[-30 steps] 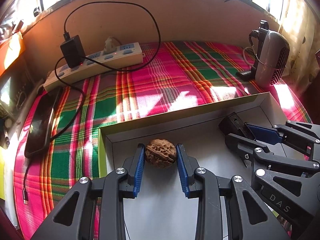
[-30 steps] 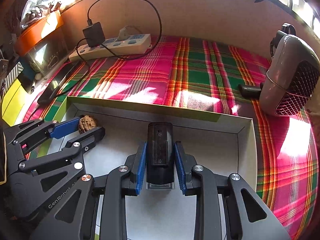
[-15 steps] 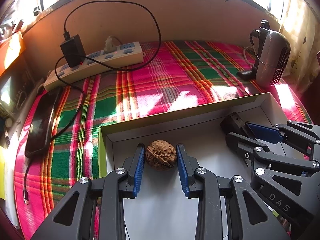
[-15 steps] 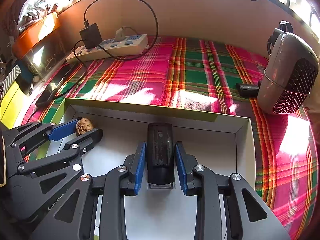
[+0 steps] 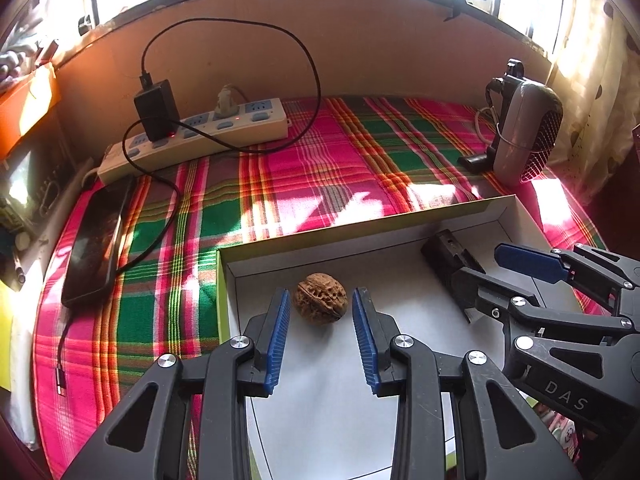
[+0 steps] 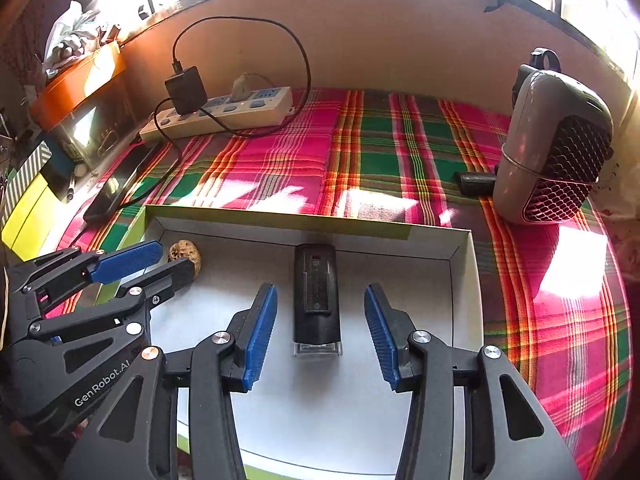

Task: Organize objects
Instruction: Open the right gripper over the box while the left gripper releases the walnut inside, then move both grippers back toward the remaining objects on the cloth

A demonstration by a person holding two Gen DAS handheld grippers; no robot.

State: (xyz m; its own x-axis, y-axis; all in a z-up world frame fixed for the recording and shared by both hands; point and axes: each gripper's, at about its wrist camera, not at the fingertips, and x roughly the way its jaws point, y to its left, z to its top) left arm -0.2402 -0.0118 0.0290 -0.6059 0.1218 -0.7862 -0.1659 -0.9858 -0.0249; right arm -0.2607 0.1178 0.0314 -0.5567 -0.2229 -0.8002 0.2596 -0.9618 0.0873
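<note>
Left wrist view: a plaid cloth (image 5: 320,168) in pink, green and orange covers the surface up to a tan back wall (image 5: 360,64). On the cloth sits a shallow white box (image 5: 360,240) with a yellow-green outer edge. Behind it, well apart, a white power strip (image 5: 224,132) lies along the wall with a black charger (image 5: 156,110) plugged in, its black cable (image 5: 304,60) looping over the wall. A dark phone (image 5: 98,240) lies on the cloth left of the box, and a grey mesh-fronted heater (image 5: 526,132) stands at the far right.

Both grippers reach into the box. The left gripper (image 5: 320,308) has its jaws opening; a brown walnut (image 5: 320,298) rests on the box floor between the blue pads (image 5: 280,332), with a visible gap on each side, so nothing is gripped. It lies near the box's left wall, close to the back corner.

In the right wrist view, the right gripper (image 6: 320,312) is also opening, its blue pads standing clear of a black rectangular device (image 6: 317,296) with a clear end piece. The device lies flat on the box floor between the pads, lengthwise along the fingers, its far end just short of the box's back wall. The walnut (image 6: 185,254) shows at the left, partly behind the left gripper's lower finger.
</note>
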